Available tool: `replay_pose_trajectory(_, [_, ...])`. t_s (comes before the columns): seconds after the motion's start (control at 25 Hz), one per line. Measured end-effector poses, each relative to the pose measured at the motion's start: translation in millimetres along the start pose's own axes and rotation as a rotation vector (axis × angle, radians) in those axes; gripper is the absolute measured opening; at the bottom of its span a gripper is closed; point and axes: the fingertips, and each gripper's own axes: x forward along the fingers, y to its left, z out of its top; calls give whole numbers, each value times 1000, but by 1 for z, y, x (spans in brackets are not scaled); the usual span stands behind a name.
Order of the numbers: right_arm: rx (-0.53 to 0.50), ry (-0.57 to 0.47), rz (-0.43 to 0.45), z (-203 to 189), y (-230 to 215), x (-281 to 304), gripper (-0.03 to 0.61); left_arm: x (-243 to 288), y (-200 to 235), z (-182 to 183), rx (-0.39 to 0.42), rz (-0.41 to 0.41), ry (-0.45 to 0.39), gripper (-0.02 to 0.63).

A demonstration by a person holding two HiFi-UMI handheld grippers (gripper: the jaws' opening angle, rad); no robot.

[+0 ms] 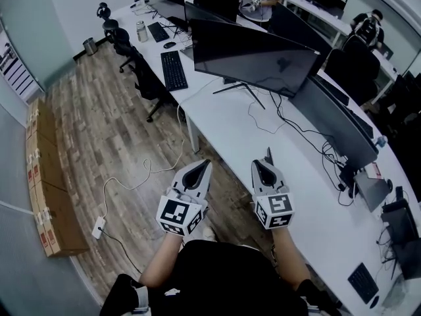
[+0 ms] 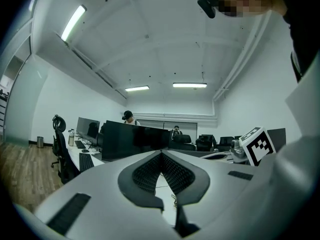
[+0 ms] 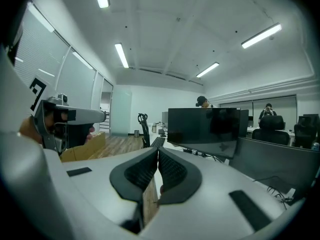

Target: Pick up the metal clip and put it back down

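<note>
A small dark object [image 1: 269, 154] lies on the white table [image 1: 230, 137] just past the tip of my right gripper; it is too small to say whether it is the metal clip. My right gripper [image 1: 263, 165] hovers over the table's near edge, jaws pressed together with nothing between them [image 3: 158, 150]. My left gripper [image 1: 203, 164] hangs to its left, above the wooden floor beside the table, also shut and empty [image 2: 161, 154]. Both point away from the person towards the monitors.
A large dark monitor [image 1: 253, 58] stands on the table ahead, with cables [image 1: 289, 127] behind it and a keyboard [image 1: 173, 70] to the left. Office chairs [image 1: 148, 84] line the table's left side. Cardboard boxes [image 1: 49, 203] and a power strip [image 1: 99, 227] sit on the floor. People work at the back.
</note>
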Motion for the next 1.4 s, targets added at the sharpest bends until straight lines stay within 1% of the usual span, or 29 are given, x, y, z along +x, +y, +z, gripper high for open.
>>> replay_pose_trajectory(0.16, [-1,6,-8,-3,0,15,24,13,13,-2,13,-30,0,12])
replay_pose_trajectory(0.32, [0,43,-22,-16,-3,19,23,21,18,-12,-8,-45,16,12])
replay_pose_trajectory(0.48, [7,54,-35,-22,-10,24,23,29,20,-22,-27,-64,40,12])
replay_pose_trajectory(0.92, [54,91,-47,-51,-53,25,23,70,0,-59,-45,-93,118,12])
replay_pose_trajectory(1.24, [44,145,-24,-74,-84,34,24,109,-12,-87,-66,-94,168,12])
replay_pose_trajectory(1.4, [23,198,-2,-92,-96,41,25,125,-16,-101,-78,-92,197,12])
